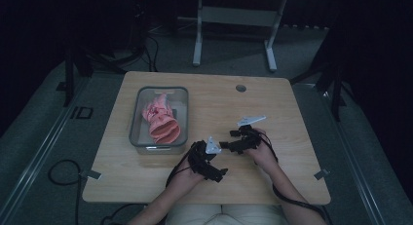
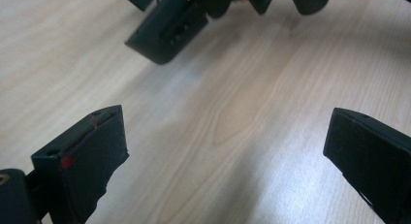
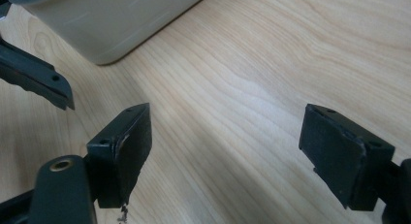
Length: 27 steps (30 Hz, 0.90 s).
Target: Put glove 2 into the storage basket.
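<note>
Hands low over table [image 1: 272, 101], fingers spread.

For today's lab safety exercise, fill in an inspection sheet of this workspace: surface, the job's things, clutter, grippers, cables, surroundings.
Surface: light wooden table with a round hole near the far edge; bare wood under both grippers.
Job's things: clear plastic bin on the table's left half, holding a pink crumpled item; what it is cannot be told.
Clutter: nothing seen.
Grippers: left gripper and right gripper both open, fingers holding nothing, low over the table near the bin's near corner.
Cables: a cable trails from the right gripper along the forearm; another loops on the floor at the left.
Surroundings: grey floor, a white frame stand beyond the table, dark room.
</note>
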### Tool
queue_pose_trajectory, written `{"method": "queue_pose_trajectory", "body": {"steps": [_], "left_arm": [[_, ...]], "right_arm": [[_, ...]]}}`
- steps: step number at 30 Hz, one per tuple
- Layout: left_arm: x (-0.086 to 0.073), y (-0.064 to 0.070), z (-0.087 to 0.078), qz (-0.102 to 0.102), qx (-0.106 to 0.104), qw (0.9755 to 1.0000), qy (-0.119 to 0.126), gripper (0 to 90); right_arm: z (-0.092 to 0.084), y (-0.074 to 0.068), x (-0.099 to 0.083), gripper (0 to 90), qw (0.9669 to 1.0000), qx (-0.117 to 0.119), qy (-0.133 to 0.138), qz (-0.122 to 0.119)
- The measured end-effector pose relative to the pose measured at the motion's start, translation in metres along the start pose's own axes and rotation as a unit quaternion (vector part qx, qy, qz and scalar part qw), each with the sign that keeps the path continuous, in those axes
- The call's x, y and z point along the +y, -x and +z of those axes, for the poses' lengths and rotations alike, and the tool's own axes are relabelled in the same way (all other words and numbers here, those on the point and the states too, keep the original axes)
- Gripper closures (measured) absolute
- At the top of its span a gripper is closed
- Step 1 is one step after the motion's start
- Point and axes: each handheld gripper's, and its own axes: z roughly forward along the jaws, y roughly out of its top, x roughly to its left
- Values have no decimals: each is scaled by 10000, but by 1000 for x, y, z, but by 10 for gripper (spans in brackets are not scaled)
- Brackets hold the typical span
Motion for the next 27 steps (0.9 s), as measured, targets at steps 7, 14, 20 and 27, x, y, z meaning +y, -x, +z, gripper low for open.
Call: {"method": "queue_pose_trajectory", "body": {"steps": [7,14,20,27], "left_arm": [[-7,2,5,35,-38,10000,-19,12],[-13,4,8,14,-43,10000,81,12],[-17,7,11,59,-73,9999,86,12],[-19,7,11,68,-88,9999,96,12]], "right_arm": [[2,3,-13,178,9997,-94,29,-203],[-1,6,-24,176,9994,-189,79,-281],[-4,7,-27,173,9992,-240,166,-290],[-4,8,-28,172,9990,-265,169,-323]]}}
